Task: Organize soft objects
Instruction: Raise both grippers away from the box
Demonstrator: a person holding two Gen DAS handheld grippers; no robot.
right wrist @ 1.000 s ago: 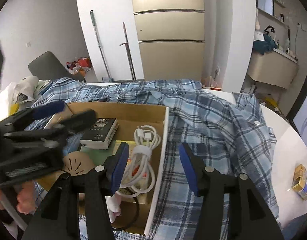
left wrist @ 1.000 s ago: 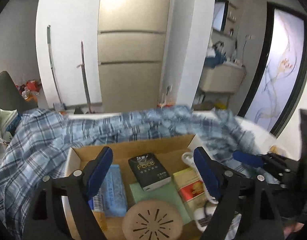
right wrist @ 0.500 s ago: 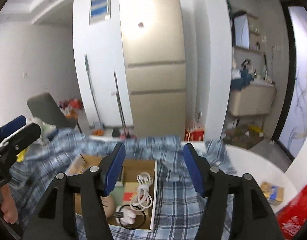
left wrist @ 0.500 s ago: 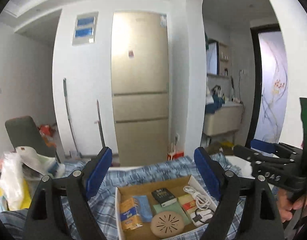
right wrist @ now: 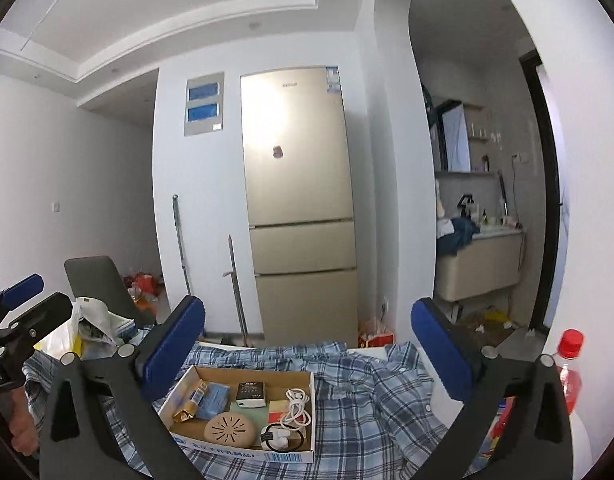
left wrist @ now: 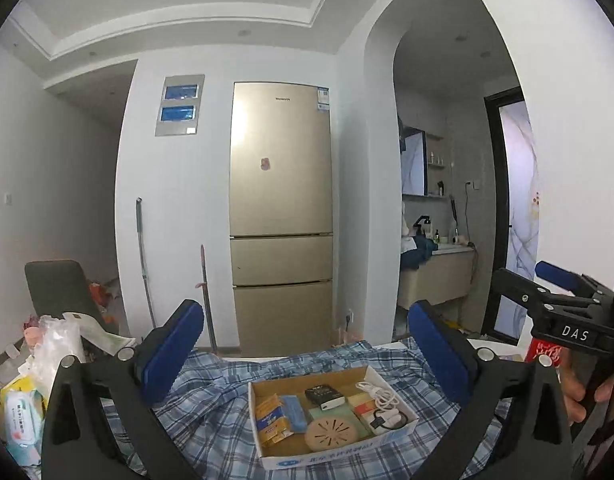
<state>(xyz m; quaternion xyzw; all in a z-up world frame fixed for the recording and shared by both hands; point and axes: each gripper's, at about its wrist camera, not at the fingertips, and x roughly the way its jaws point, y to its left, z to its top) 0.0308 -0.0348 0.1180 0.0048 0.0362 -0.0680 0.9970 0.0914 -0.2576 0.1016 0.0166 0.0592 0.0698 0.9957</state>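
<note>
The left gripper (left wrist: 305, 340) stands wide with nothing between its jaws, which have just been opening; the right gripper (right wrist: 307, 334) likewise. Below and ahead of both lies the plaid shirt (right wrist: 371, 396), spread rumpled over the table. On it sits a cardboard box (left wrist: 331, 454) of small items. Far beyond, straight ahead, stands a fridge (left wrist: 281, 216).

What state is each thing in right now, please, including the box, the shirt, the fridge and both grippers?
Cardboard box: open, filled with small items.
Plaid shirt: spread rumpled under the box.
Fridge: doors closed.
Red-capped bottle: upright, capped.
Left gripper: open, empty.
Right gripper: open, empty.
</note>
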